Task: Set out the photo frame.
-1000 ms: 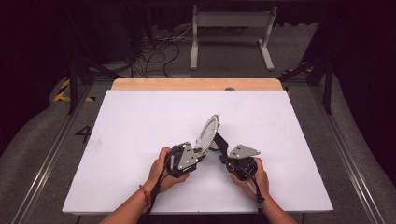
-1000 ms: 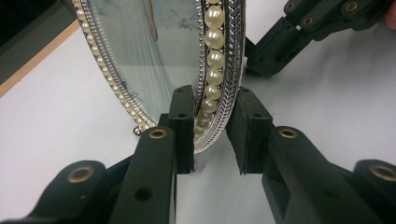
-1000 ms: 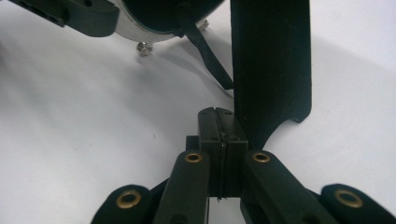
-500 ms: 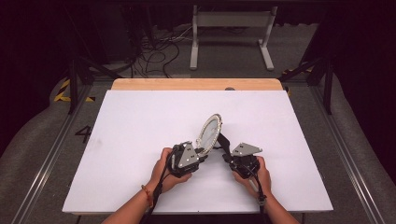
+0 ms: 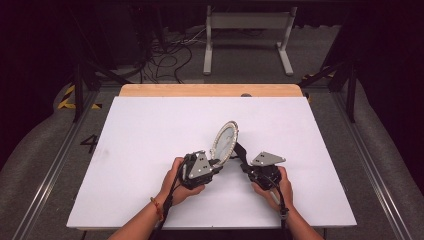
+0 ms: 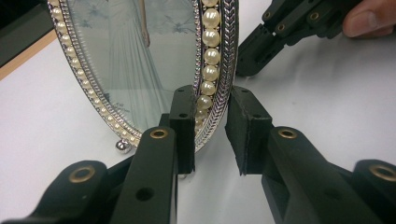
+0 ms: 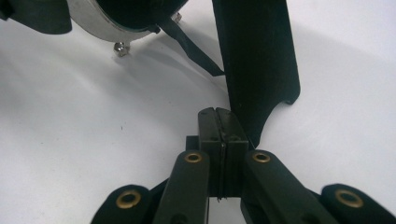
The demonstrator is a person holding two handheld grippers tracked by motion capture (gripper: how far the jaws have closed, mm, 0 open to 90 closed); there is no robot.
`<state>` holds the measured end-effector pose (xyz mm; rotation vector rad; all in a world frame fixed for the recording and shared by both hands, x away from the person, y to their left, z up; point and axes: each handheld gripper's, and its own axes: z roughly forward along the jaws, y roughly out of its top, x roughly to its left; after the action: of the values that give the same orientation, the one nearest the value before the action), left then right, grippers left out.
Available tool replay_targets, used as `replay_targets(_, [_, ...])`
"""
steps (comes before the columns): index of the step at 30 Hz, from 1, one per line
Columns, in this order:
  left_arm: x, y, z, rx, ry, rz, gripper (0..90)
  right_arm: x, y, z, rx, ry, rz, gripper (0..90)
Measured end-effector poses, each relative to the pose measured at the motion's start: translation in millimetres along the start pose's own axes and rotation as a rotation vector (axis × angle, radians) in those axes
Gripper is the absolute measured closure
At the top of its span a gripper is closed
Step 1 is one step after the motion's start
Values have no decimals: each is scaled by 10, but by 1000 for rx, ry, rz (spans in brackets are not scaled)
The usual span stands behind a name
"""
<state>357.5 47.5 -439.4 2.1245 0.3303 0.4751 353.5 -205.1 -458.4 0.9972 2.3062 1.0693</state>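
An oval picture frame (image 5: pixel 225 140) with a pearl and silver rim stands tilted on the white table (image 5: pixel 150 130). My left gripper (image 5: pixel 216 162) is shut on its lower rim. In the left gripper view the pads sit on either side of the frame (image 6: pixel 140 60), and the left gripper (image 6: pixel 212 126) jaws have just been closing on the rim between them. My right gripper (image 5: pixel 243 162) is shut with nothing between its pads. In the right gripper view the right gripper (image 7: pixel 219 123) rests beside the frame's black back stand (image 7: pixel 254 60).
A wooden strip (image 5: pixel 210 90) runs along the table's far edge, with a small dark object (image 5: pixel 246 95) on it. Beyond it on the floor are a grey metal stand (image 5: pixel 247 30) and loose cables (image 5: pixel 170 55). White table surface lies open to left and right.
The right hand has edged slightly to the right. The frame and the left gripper keep their place.
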Motion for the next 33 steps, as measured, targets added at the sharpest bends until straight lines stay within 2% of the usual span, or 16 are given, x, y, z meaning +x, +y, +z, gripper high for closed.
replay_targets(7, [10, 12, 14, -4, -9, -3, 730, 5, 7, 28, 12, -10, -23, 900])
replay_targets(10, [1, 31, 45, -12, -17, -17, 728, -28, 8, 37, 11, -16, -17, 900])
replay_targets(22, [-38, 86, 137, -12, -12, -10, 713, -160, 5, 54, 13, -29, 7, 900])
replay_targets(24, [-29, 82, 108, -15, -16, -11, 709, -162, 3, 51, 12, -38, 5, 900])
replay_targets(27, [-20, 78, 64, -17, 0, -5, 683, -163, 2, 39, 5, -37, 13, 900])
replay_targets(29, [1, 67, -9, -21, 8, 5, 679, -159, 5, 21, -10, -22, 22, 900])
replay_targets(30, [15, 57, -54, -25, 11, 5, 679, -148, 15, -3, -27, 4, 25, 900])
replay_targets(33, [80, 14, -211, -39, 23, -18, 678, -30, 87, -96, -66, 34, -7, 900])
